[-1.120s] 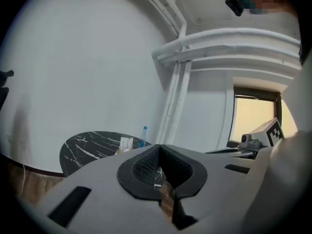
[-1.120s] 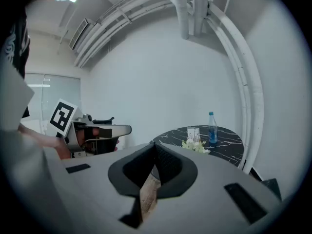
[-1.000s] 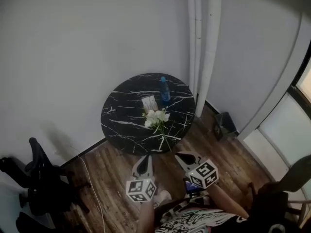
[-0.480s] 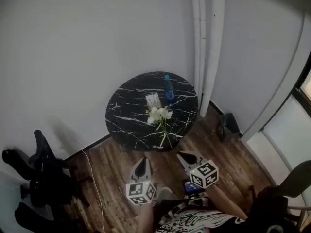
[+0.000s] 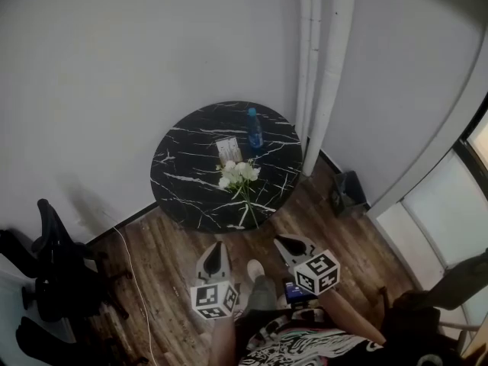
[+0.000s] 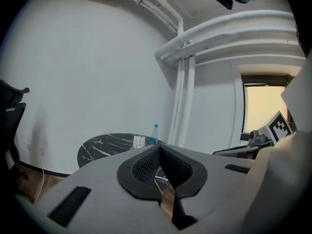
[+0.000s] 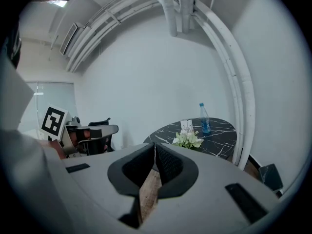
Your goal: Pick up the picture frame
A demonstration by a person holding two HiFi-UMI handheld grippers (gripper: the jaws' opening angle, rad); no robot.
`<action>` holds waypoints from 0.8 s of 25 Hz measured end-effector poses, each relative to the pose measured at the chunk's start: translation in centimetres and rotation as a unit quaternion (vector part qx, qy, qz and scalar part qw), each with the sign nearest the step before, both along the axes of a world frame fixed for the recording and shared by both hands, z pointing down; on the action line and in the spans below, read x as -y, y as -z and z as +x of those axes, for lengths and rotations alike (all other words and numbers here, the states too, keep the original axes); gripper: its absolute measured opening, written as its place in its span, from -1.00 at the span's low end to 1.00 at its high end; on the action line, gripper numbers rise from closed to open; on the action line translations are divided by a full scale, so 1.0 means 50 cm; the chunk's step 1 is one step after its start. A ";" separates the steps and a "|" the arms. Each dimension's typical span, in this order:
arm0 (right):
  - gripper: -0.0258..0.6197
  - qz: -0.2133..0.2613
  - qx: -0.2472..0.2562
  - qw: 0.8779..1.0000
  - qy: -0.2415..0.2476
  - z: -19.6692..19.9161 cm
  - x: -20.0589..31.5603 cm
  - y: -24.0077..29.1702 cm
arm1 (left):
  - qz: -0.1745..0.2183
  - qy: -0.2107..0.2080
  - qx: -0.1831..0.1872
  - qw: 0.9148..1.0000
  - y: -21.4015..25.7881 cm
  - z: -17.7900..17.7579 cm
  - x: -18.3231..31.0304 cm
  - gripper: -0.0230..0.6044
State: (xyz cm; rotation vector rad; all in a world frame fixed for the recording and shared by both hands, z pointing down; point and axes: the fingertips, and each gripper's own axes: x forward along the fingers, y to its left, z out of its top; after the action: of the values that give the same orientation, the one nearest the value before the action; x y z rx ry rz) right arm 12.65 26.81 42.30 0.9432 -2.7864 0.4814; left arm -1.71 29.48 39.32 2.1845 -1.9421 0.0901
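Two closed, empty: left tongs (image 5: 217, 245); right tongs (image 5: 280, 242) | aimed slightly down toward table (image 5: 189, 175)

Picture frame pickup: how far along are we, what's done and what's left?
Done: nothing visible yet. The picture frame stands on the round marble table, beside the blue bottle and behind the white flowers. In hand: nothing. The left gripper and right gripper are over the wooden floor, short of the table, jaws together and empty. Left: reach the table, open the jaws, grip the frame, lift.
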 end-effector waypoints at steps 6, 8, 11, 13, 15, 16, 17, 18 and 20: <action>-0.86 -0.012 -0.022 1.000 -0.006 -0.003 0.079 -0.036 | -0.006 -0.007 -0.023 1.000 -0.037 -0.005 0.095 -0.88; -0.86 -0.013 -0.027 1.000 -0.007 -0.011 0.121 -0.043 | -0.010 -0.007 -0.029 1.000 -0.050 -0.014 0.138 -0.88; -0.86 -0.011 -0.033 0.999 -0.011 -0.030 0.199 -0.036 | -0.008 -0.008 -0.034 0.999 -0.047 -0.040 0.223 -0.88; -0.86 -0.010 -0.035 0.999 -0.014 -0.047 0.252 -0.029 | -0.006 -0.010 -0.035 0.999 -0.039 -0.059 0.284 -0.88; -0.86 -0.013 -0.038 0.999 -0.018 -0.063 0.300 -0.027 | -0.007 -0.018 -0.033 0.999 -0.035 -0.074 0.341 -0.88; -0.86 -0.016 -0.040 0.999 -0.021 -0.070 0.324 -0.029 | -0.010 -0.022 -0.032 0.999 -0.036 -0.080 0.367 -0.88; -0.86 -0.020 -0.041 0.999 -0.024 -0.077 0.347 -0.031 | -0.013 -0.026 -0.031 0.999 -0.037 -0.087 0.392 -0.88; -0.86 -0.024 -0.043 0.998 -0.027 -0.084 0.369 -0.034 | -0.016 -0.029 -0.030 0.999 -0.040 -0.094 0.416 -0.88; -0.86 -0.030 -0.047 0.998 -0.029 -0.099 0.409 -0.041 | -0.023 -0.032 -0.031 0.999 -0.048 -0.110 0.458 -0.88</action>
State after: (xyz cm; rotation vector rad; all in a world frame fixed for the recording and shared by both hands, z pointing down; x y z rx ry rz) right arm 7.69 6.37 44.37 1.0089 -2.6522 0.5132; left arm -7.23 6.60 41.72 2.1943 -1.8200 0.0761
